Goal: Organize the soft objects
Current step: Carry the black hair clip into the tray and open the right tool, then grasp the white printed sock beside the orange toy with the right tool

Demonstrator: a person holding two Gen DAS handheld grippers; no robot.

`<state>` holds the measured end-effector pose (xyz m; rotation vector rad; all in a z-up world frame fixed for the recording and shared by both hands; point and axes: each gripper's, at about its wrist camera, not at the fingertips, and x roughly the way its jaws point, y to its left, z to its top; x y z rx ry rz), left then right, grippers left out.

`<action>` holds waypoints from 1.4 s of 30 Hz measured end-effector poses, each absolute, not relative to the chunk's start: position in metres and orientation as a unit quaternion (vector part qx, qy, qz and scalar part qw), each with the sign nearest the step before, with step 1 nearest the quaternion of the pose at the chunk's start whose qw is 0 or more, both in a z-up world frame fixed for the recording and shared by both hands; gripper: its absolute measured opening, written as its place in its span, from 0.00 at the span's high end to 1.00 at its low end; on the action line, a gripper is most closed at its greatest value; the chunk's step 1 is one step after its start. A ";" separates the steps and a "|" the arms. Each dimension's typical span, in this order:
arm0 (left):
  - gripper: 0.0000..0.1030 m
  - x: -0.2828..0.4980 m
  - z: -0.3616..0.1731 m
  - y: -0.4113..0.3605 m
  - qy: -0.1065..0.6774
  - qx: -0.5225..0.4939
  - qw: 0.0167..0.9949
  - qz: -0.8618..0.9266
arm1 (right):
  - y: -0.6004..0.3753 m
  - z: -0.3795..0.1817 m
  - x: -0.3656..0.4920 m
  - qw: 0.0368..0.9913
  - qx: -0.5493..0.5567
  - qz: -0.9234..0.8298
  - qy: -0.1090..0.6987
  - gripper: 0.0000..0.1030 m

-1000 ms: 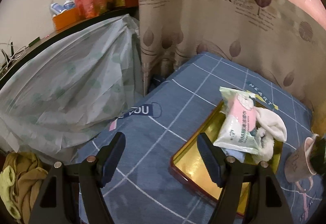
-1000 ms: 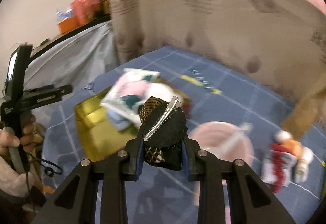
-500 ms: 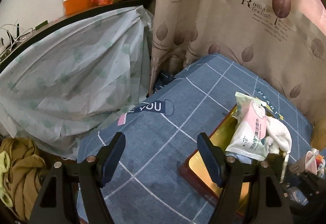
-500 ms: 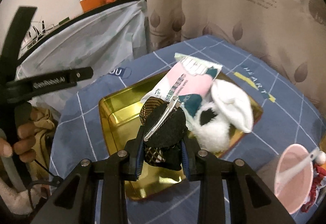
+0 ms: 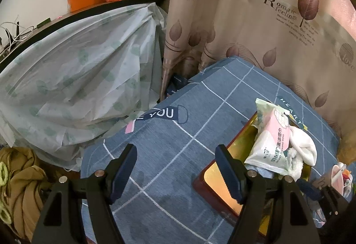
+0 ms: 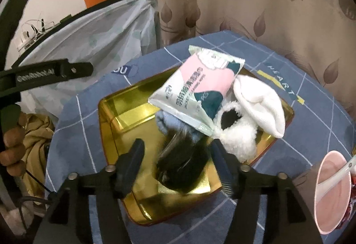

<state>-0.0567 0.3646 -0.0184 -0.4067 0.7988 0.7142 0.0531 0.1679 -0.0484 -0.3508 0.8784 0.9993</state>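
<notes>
The black hair clip [image 6: 181, 163] has just left your right gripper [image 6: 178, 164]: a second ago the jaws were clamped on it above the blue checked cloth [image 6: 262, 53], and now they are opening, standing well apart, with the clip blurred between them, touching neither pad, dropping onto the floor of the gold tray [image 6: 124, 117]. You carried it over the tray and down within that second, so the release lands it where the other soft things already sit. In the right wrist view, from the clip, a blue cloth piece [image 6: 164, 120] lies just at 12 o'clock, the pink and green wipes pack [image 6: 198, 90] rests over it towards 1 o'clock, and the white fluffy sock [image 6: 260, 106] with its woolly cuff lies at 2 o'clock, touching the pack. The near-left part of the tray, at 9 to 11 o'clock, is bare metal. At 3 o'clock, off the tray, stands the pink cup [image 6: 331, 190] with a white spoon [image 6: 340, 174] in it. Your left gripper [image 5: 175, 170] hangs open with nothing between its fingers, over bare cloth just at 9 o'clock of the tray's corner; it has barely shifted. I judge this item as good as placed; what is left depends on what lies outside the tray, and beyond the cup only a bit of red and white is visible, too cut off to name. Let the clip settle before you pull away, as its blur suggests it is still falling.
</notes>
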 end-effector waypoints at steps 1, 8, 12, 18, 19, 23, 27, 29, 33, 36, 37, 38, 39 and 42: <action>0.28 -0.057 -0.018 0.364 0.378 -0.193 0.841 0.337 | 0.167 -0.046 0.053 0.774 -0.160 0.462 0.402 0.35; 0.27 -0.053 -0.019 0.357 0.380 -0.184 0.845 0.329 | 0.152 -0.025 0.052 0.787 -0.147 0.458 0.388 0.34; 0.28 -0.049 -0.022 0.353 0.387 -0.175 0.844 0.328 | 0.125 -0.007 0.057 0.800 -0.128 0.443 0.383 0.34; 0.28 -0.048 -0.021 0.350 0.386 -0.170 0.845 0.328 | 0.071 0.011 0.083 0.833 -0.109 0.392 0.375 0.34; 0.28 -0.047 -0.022 0.350 0.386 -0.170 0.845 0.328 | 0.058 0.012 0.090 0.840 -0.106 0.377 0.375 0.34; 0.28 -0.047 -0.023 0.349 0.388 -0.168 0.845 0.328 | 0.005 0.014 0.119 0.864 -0.094 0.315 0.381 0.34; 0.28 -0.046 -0.024 0.347 0.387 -0.164 0.847 0.325 | -0.054 0.014 0.152 0.887 -0.086 0.235 0.387 0.34; 0.28 -0.045 -0.025 0.346 0.389 -0.162 0.847 0.324 | -0.080 0.012 0.168 0.894 -0.080 0.200 0.393 0.34; 0.28 -0.047 -0.021 0.345 0.383 -0.170 0.854 0.309 | -0.123 0.001 0.195 0.898 -0.061 0.145 0.411 0.34; 0.28 -0.047 -0.017 0.341 0.375 -0.172 0.863 0.291 | -0.148 -0.014 0.213 0.894 -0.048 0.119 0.429 0.34; 0.28 -0.046 -0.016 0.339 0.374 -0.172 0.866 0.285 | -0.153 -0.021 0.219 0.892 -0.044 0.114 0.435 0.34; 0.28 -0.045 -0.016 0.336 0.374 -0.169 0.868 0.280 | -0.157 -0.028 0.226 0.889 -0.040 0.108 0.443 0.34; 0.28 -0.043 -0.015 0.333 0.375 -0.167 0.869 0.278 | -0.160 -0.033 0.230 0.887 -0.036 0.106 0.448 0.34; 0.28 -0.040 -0.012 0.322 0.371 -0.150 0.875 0.272 | -0.163 -0.055 0.248 0.877 -0.022 0.102 0.469 0.34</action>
